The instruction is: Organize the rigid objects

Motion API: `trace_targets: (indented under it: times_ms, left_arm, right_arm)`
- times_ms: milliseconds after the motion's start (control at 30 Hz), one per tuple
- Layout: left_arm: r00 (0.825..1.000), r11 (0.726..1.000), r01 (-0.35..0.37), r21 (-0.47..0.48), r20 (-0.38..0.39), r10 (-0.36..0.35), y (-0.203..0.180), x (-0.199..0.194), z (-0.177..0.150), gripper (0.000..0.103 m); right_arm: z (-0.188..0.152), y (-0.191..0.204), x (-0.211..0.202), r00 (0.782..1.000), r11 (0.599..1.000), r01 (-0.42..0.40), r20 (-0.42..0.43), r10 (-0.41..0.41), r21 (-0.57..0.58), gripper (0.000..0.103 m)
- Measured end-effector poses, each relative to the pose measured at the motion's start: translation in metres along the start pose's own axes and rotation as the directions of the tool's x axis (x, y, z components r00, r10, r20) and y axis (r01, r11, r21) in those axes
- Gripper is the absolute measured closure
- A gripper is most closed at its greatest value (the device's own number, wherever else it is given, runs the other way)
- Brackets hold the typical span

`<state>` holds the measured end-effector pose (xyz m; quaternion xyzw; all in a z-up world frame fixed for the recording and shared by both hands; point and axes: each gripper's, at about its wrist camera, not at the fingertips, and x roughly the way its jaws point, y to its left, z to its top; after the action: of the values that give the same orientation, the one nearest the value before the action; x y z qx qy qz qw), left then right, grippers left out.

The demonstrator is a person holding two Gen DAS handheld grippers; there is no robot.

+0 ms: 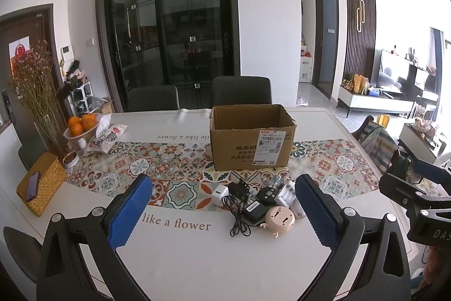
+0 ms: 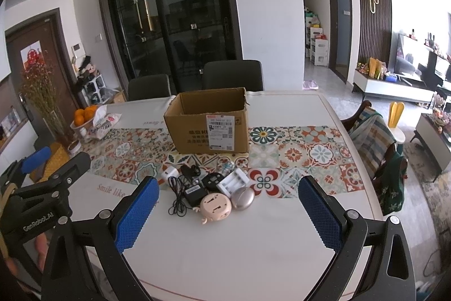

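An open cardboard box (image 1: 251, 137) (image 2: 208, 123) stands on the patterned table runner. In front of it lies a small pile: a white plug cube (image 1: 219, 193) (image 2: 169, 175), a black adapter with cable (image 1: 253, 209) (image 2: 194, 192), a round beige gadget (image 1: 280, 217) (image 2: 215, 206), a white battery charger (image 1: 284, 192) (image 2: 234, 182) and a silver oval case (image 2: 243, 197). My left gripper (image 1: 222, 188) is open, above the table, short of the pile. My right gripper (image 2: 228, 188) is open too, also short of the pile.
A bowl of oranges (image 1: 81, 126), a tissue pack (image 1: 108, 136), a vase of dried flowers (image 1: 36, 92) and a woven yellow box with a phone on it (image 1: 39, 188) stand at the table's left. Dark chairs (image 1: 241, 89) stand behind the table, another chair (image 2: 377, 137) at its right.
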<state>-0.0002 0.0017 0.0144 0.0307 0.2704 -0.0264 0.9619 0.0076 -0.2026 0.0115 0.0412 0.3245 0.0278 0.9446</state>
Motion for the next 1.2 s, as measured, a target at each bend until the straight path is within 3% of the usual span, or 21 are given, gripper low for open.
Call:
trace_targets:
  times_ms: [1200]
  left_arm:
    - [1.0, 1.0, 0.001, 0.001, 0.0, -0.001, -0.0005, 0.0012, -0.0002, 0.0]
  right_arm:
    - [0.0015, 0.0017, 0.0012, 1.0, 1.0, 0.0, -0.005, 0.0, -0.001, 0.003]
